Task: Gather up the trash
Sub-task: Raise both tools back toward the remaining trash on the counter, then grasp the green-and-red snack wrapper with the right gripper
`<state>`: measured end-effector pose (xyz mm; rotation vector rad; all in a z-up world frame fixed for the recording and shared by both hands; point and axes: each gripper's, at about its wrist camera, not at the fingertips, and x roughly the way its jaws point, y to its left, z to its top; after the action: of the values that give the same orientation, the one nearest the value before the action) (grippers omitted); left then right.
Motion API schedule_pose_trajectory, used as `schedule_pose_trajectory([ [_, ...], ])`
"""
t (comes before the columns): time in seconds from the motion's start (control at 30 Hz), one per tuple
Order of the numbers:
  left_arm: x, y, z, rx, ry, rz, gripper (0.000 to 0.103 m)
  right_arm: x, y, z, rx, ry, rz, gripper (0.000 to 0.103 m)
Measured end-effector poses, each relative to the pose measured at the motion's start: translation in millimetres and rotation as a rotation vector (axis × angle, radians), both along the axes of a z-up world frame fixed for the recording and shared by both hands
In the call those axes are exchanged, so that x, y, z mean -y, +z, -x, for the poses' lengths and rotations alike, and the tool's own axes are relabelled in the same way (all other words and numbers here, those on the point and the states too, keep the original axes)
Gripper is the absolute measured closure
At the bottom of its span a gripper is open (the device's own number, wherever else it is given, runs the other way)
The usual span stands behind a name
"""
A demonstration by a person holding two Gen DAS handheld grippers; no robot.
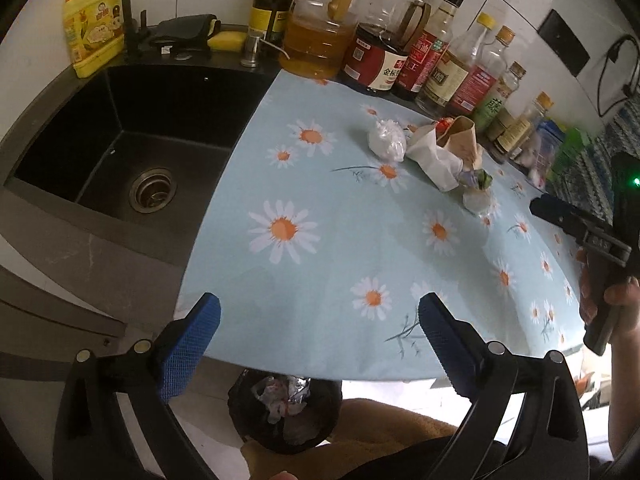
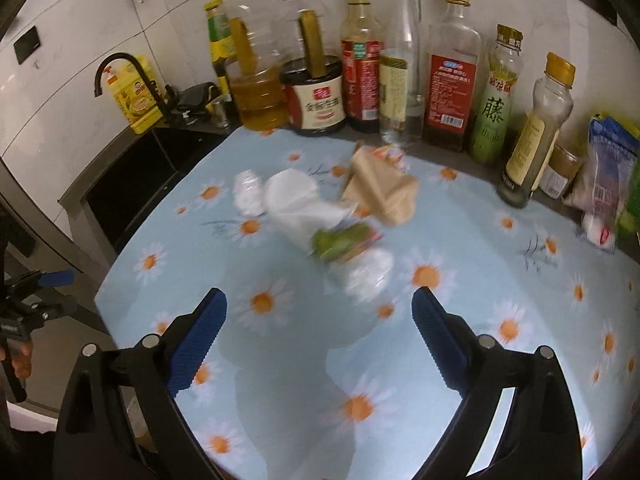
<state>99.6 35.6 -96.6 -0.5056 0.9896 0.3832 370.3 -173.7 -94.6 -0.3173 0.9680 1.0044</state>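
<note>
A pile of trash lies on the daisy tablecloth [image 1: 340, 240]: a crumpled white wad [image 1: 386, 140], white tissue [image 1: 434, 160], a brown paper bag [image 1: 462, 136], a green wrapper [image 1: 478, 179] and a small white wad [image 1: 476, 200]. The right wrist view shows the same pile, blurred: tissue [image 2: 296, 204], brown bag [image 2: 384, 188], green wrapper [image 2: 340, 240], white wad [image 2: 366, 272]. My left gripper [image 1: 320, 316] is open and empty over the table's near edge, above a black trash bin [image 1: 286, 412] holding foil and paper. My right gripper [image 2: 320, 310] is open and empty, just short of the pile.
A black sink [image 1: 132, 148] with a faucet [image 1: 124, 4] lies left of the cloth. Oil and sauce bottles [image 2: 316, 80] line the back wall. Packets [image 2: 604, 184] sit at the far right. The right gripper shows in the left view [image 1: 576, 228].
</note>
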Motion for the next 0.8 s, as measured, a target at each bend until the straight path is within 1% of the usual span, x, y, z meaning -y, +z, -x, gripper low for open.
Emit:
schedule_pose_trajectory([
  [0.1, 8, 3, -11, -0.012, 0.023, -0.014, 0.007, -6, -8, -24, -0.03, 0.039, -0.017, 0.01],
  [0.2, 17, 5, -23, -0.021, 0.052, -0.024, 0.007, -17, -15, -38, -0.062, 0.094, -0.028, 0.01],
  [0.37, 31, 2, -38, -0.034, 0.099, -0.019, 0.007, -39, -32, -51, -0.081, 0.206, -0.01, 0.01],
  [0.57, 47, -5, -47, -0.064, 0.141, -0.005, 0.007, -56, -54, -64, -0.139, 0.283, 0.002, 0.011],
  [0.67, 54, -8, -48, -0.073, 0.16, -0.003, 0.007, -61, -61, -68, -0.153, 0.305, 0.009, 0.015],
  [0.73, 56, -10, -48, -0.076, 0.174, 0.0, 0.007, -64, -64, -70, -0.167, 0.322, 0.012, 0.023],
  [0.8, 57, -13, -48, -0.08, 0.192, 0.005, 0.007, -64, -66, -71, -0.178, 0.334, 0.015, 0.026],
])
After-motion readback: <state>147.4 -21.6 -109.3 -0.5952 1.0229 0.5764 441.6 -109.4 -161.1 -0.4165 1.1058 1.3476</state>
